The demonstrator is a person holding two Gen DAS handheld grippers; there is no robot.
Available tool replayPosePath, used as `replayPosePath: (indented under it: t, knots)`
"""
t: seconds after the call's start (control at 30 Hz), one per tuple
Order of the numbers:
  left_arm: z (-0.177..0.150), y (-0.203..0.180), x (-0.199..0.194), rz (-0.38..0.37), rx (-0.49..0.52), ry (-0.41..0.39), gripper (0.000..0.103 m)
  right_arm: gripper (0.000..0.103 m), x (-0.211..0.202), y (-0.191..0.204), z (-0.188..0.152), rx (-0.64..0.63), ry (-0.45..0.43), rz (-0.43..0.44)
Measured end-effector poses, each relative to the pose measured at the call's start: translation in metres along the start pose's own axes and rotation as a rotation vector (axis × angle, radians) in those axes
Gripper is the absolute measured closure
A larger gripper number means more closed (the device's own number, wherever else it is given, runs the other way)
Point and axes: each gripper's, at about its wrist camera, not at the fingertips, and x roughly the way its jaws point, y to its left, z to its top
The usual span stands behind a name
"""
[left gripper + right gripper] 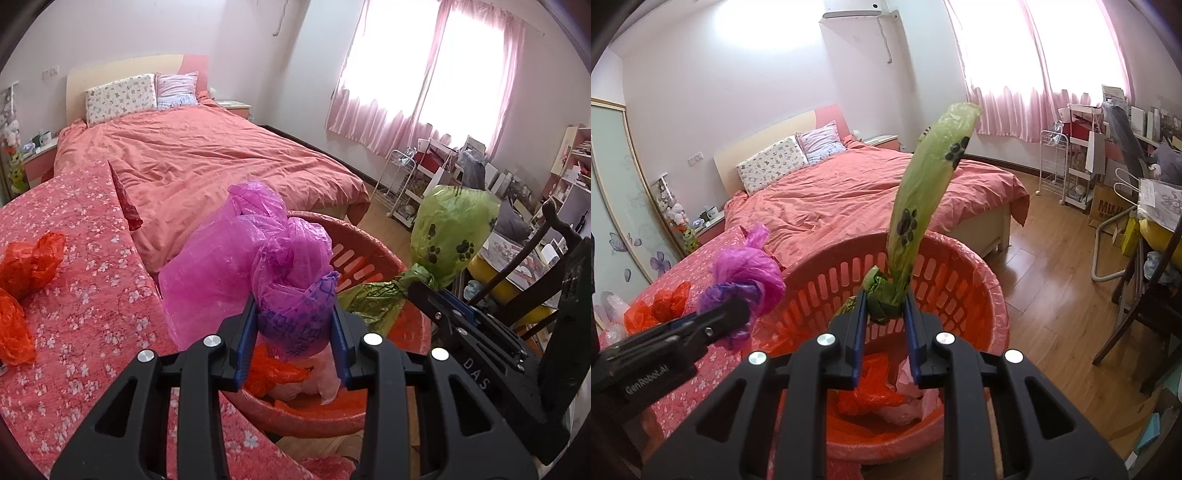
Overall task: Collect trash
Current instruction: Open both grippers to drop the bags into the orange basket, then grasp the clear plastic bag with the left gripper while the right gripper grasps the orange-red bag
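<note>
1. The left gripper [295, 314] is held over the near rim of the red basket [373, 236], its blue-lined fingers [245, 332] narrowed onto the bunched end of a magenta plastic bag [236, 254]. The rest of that bag billows up and forward above the grip.
2. In the right wrist view the left gripper [738, 308] reaches in from the left edge, with the magenta bag [748, 267] held beside the basket's left rim, over the flowered cloth [701, 258].
3. The right gripper [884, 306] points into the mouth of the basket [960, 266], its fingers pinched close on the twisted knot of a green bag with black paw prints [916, 206]. The bag stands upright from the grip, rising well above the rim.
4. From the left wrist, the right gripper [424, 286] comes in from the right side, and the green bag [452, 225] bulges above the basket's far right edge.
5. Inside the basket lie a crumpled orange bag [871, 384] and pale pink plastic [916, 391] on the bottom.
6. On the flowered cloth to the left, more orange bags [31, 262] lie loose, well apart from the basket.
7. The bed [207, 155] with its salmon cover sits behind the basket.
</note>
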Motion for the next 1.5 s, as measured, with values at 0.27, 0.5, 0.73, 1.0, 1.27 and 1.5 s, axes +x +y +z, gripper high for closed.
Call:
replayPosePath:
  t: [0.27,0.5,0.73,1.0,1.27,1.5]
  knots:
    - [-0.003,0.014,0.003,0.032,-0.056,0.025,0.047,0.062,0.007,-0.002,-0.001,0.006,0.002,0.007]
    - [-0.012,0.040,-0.018,0.119,-0.071,0.006,0.043,0.051,0.001,0.005,-0.007,-0.014,0.000,-0.008]
    - [-0.023,0.074,-0.056,0.230,-0.082,-0.040,0.043,0.051,-0.003,0.021,-0.009,-0.037,0.013,0.014]
    - [-0.041,0.135,-0.109,0.379,-0.161,-0.076,0.042,0.051,-0.011,0.065,-0.016,-0.103,0.032,0.085]
    - [-0.055,0.219,-0.168,0.584,-0.315,-0.148,0.033,0.051,-0.011,0.123,-0.031,-0.181,0.068,0.163]
    - [-0.046,0.260,-0.157,0.627,-0.360,-0.125,0.030,0.051,-0.011,0.158,-0.043,-0.224,0.098,0.185]
